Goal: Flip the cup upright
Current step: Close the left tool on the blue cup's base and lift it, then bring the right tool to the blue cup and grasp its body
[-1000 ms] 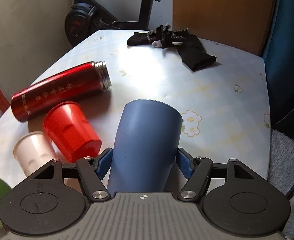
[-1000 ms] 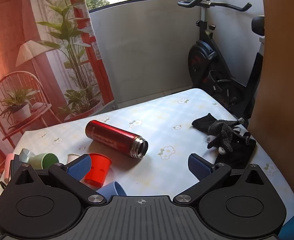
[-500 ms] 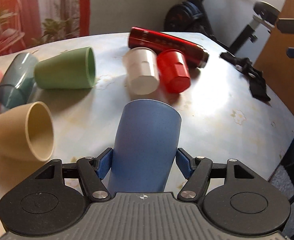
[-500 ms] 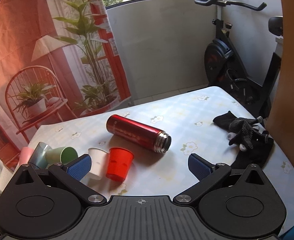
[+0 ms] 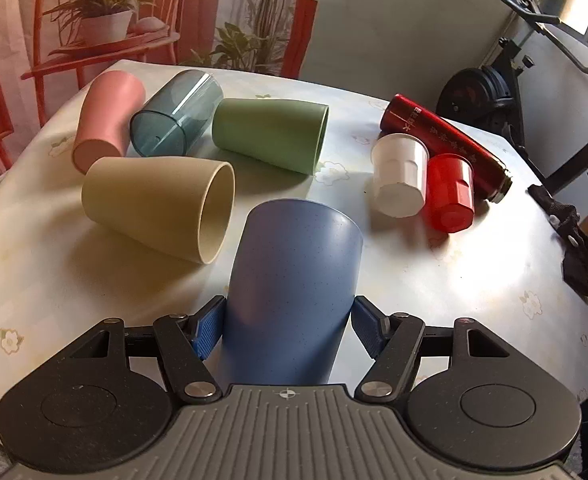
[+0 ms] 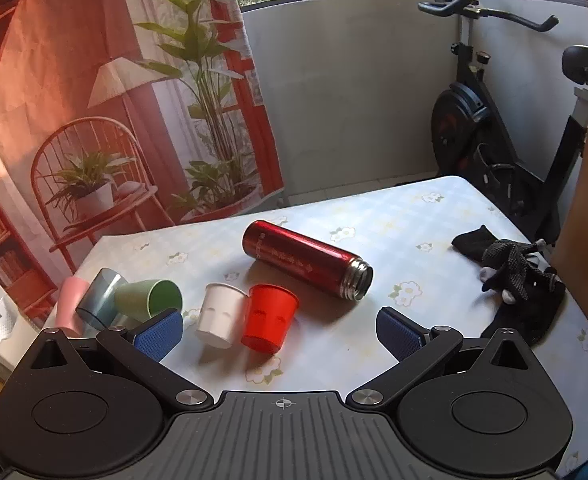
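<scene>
My left gripper [image 5: 285, 330] is shut on a blue cup [image 5: 294, 280], its blue pads pressed to both sides; the cup points away from the camera, above the table. My right gripper [image 6: 279, 330] is open and empty, held above the table's near edge. The blue cup does not show in the right wrist view.
On the flowered table [image 5: 434, 280] lie a beige cup [image 5: 157, 204], a green cup [image 5: 269, 136], a clear teal cup [image 5: 177, 114], a pink cup [image 5: 107, 118], a white cup [image 5: 400, 174], a red cup [image 5: 450, 192], a red flask [image 5: 446, 146] and black gloves [image 5: 574, 240]. An exercise bike [image 6: 490, 120] stands behind.
My left gripper has swung left with the blue cup, from facing the gloves and flask to facing the row of lying cups. My right gripper has drifted slightly, still open.
</scene>
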Demonstrator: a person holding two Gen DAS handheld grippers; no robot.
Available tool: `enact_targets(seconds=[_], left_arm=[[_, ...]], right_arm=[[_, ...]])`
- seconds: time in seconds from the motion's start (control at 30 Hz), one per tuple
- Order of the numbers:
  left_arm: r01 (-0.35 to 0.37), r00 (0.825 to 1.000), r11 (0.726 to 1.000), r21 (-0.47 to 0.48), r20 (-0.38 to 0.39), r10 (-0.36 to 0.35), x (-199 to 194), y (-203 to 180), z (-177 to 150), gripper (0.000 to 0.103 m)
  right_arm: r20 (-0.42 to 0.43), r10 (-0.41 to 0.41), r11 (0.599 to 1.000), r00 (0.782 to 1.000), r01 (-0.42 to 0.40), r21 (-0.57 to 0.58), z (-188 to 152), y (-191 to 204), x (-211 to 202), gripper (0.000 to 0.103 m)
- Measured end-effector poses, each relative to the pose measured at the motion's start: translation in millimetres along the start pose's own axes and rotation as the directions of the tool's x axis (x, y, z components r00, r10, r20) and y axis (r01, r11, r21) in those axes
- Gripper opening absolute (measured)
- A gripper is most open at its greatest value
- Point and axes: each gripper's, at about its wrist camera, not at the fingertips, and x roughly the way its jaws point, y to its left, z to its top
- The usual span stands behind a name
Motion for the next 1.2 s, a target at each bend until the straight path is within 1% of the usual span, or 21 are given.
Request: enact_targets(seconds=[0.13,0.27,0.4,0.5,0.57,0.63,0.7,0.8,0.87,0.93,1.0,1.07,1.13,1.2], left_arm=[[-0.023,1.000,1.000,-0.017,-0.002,0.023,5,-1,-6,0.070],[-0.022,1.000,1.000,-0.018,0.005,0.022,6,-2,-8,0.070],[0.028,1.000,0.999,-0.031,-0.005,-0.028,7,1,-8,0.071],[0.067,0.997,0.997,-0.035,0.031,-0.066,-3,4,-8,0.074],[0.062,0.996,0.998,-0.014,0.058,-0.061,-12,4,-6,0.079],[0.055,0.994,0.998,0.010,0.099,-0.056,-25,5,-4,0.080],[0.049,0.988,0.999,0.020,0.143,-0.051,-40,10,-1,0.080],[0.022,0.977,1.000,0.001,0.210,-0.022,-60,26,5,0.080],[-0.021,0.968,1.000,-0.019,0.249,0.025,-72,40,9,0.080],[-0.079,0.955,0.996,-0.039,0.282,0.086,-83,54,12,0.080],[-0.132,0.943,0.989,-0.063,0.300,0.145,-91,69,16,0.080],[-0.175,0.932,0.980,-0.092,0.306,0.195,-98,85,18,0.080],[-0.198,0.923,0.973,-0.121,0.312,0.227,-104,98,18,0.080],[-0.215,0.917,0.965,-0.148,0.309,0.252,-110,112,17,0.080]], right_arm=[[-0.011,-0.004,1.000,1.000,0.004,-0.003,-4,0,1,0.103],[-0.021,-0.008,1.000,1.000,0.008,-0.004,-8,-1,1,0.103],[-0.032,-0.003,1.000,0.999,0.003,0.002,-11,0,3,0.103],[-0.039,0.032,0.999,0.999,-0.031,0.006,-14,3,5,0.103],[-0.045,0.063,0.998,0.997,-0.063,0.002,-16,9,8,0.103],[-0.059,0.086,0.996,0.995,-0.086,-0.006,-19,16,13,0.103],[-0.094,0.107,0.994,0.990,-0.108,-0.009,-23,24,23,0.103],[-0.150,0.156,0.987,0.976,-0.159,-0.006,-30,36,39,0.103],[-0.193,0.185,0.982,0.964,-0.189,-0.001,-38,48,53,0.103],[-0.230,0.211,0.976,0.950,-0.216,0.005,-47,60,65,0.103],[-0.276,0.224,0.974,0.935,-0.227,0.023,-55,70,79,0.103],[-0.327,0.239,0.971,0.914,-0.235,0.051,-66,81,95,0.103],[-0.378,0.242,0.970,0.893,-0.229,0.082,-75,89,109,0.102],[-0.414,0.256,0.967,0.874,-0.228,0.116,-80,96,122,0.102]])
